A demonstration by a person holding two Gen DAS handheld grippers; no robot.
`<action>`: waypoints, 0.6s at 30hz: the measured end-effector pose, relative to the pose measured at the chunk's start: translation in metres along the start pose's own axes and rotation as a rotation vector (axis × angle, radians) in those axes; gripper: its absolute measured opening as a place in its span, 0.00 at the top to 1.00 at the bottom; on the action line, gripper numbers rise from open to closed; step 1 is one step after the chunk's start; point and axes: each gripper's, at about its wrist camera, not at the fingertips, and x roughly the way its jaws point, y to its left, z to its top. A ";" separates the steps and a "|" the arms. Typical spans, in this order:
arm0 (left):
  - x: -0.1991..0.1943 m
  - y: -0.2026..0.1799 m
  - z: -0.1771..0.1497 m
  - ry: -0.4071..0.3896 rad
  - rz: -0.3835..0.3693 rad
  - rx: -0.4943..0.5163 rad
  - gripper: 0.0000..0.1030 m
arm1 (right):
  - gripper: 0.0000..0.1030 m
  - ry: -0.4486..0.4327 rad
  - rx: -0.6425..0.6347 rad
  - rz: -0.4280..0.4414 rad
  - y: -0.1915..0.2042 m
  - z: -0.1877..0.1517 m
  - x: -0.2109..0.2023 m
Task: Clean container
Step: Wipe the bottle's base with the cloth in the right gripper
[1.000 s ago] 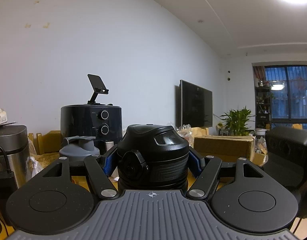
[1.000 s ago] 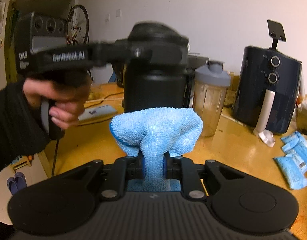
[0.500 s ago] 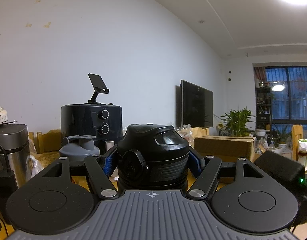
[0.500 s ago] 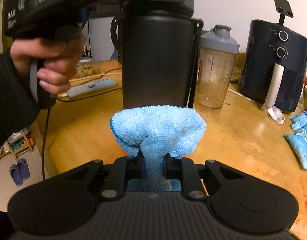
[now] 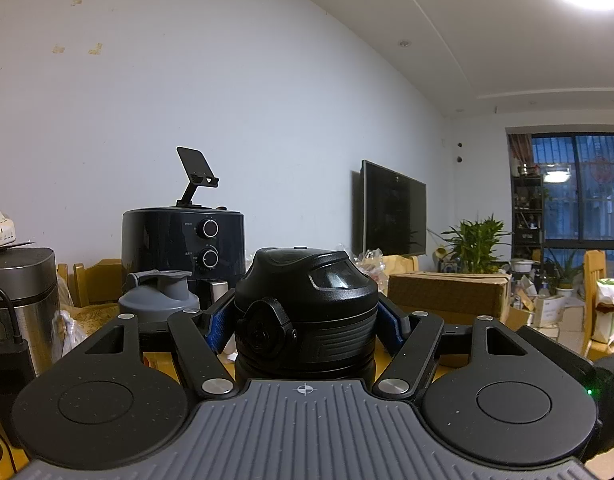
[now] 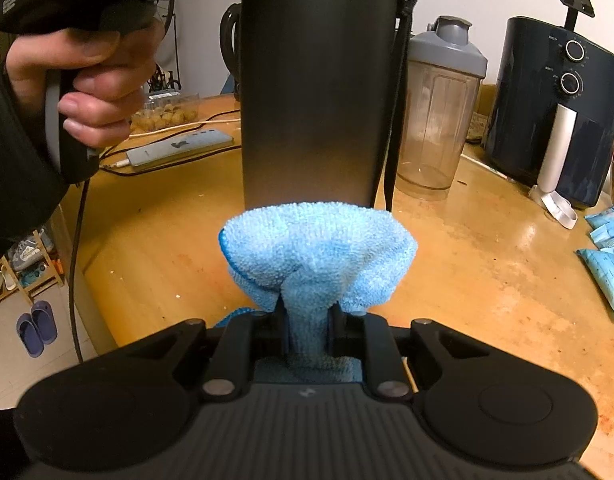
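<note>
Left tool [image 5: 305, 320] clamps matte black bottle [image 6: 319, 80]; right tool [image 6: 307, 332] pinches fluffy blue cloth [image 6: 319, 248]

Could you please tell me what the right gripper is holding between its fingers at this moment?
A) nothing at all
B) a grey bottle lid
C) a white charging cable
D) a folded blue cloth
D: the right gripper is shut on a blue cloth, which bulges out in front of its fingers just below the black bottle.
</note>
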 end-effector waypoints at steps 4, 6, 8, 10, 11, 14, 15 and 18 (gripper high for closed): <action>0.000 0.000 0.000 0.000 0.001 -0.001 0.34 | 0.91 -0.005 0.006 0.001 0.000 -0.002 0.000; 0.000 0.000 0.000 -0.001 0.001 -0.001 0.34 | 0.91 -0.005 0.010 0.005 -0.001 -0.001 -0.001; 0.000 0.000 0.000 0.000 0.001 -0.001 0.34 | 0.91 -0.007 0.016 0.010 -0.002 -0.001 -0.001; 0.000 0.000 0.000 0.002 0.001 -0.001 0.34 | 0.91 -0.009 0.017 0.011 -0.002 0.000 -0.002; 0.000 0.000 0.000 0.003 0.001 -0.001 0.34 | 0.90 -0.009 0.014 0.008 -0.001 0.001 -0.003; 0.000 0.001 0.000 0.005 0.001 -0.001 0.34 | 0.90 -0.011 0.001 0.000 0.001 0.004 -0.005; 0.000 0.001 0.000 0.005 0.001 -0.001 0.34 | 0.90 -0.014 -0.001 -0.001 0.002 0.005 -0.006; 0.000 0.001 0.000 0.006 0.001 -0.001 0.34 | 0.90 -0.030 -0.001 0.000 0.004 0.009 -0.013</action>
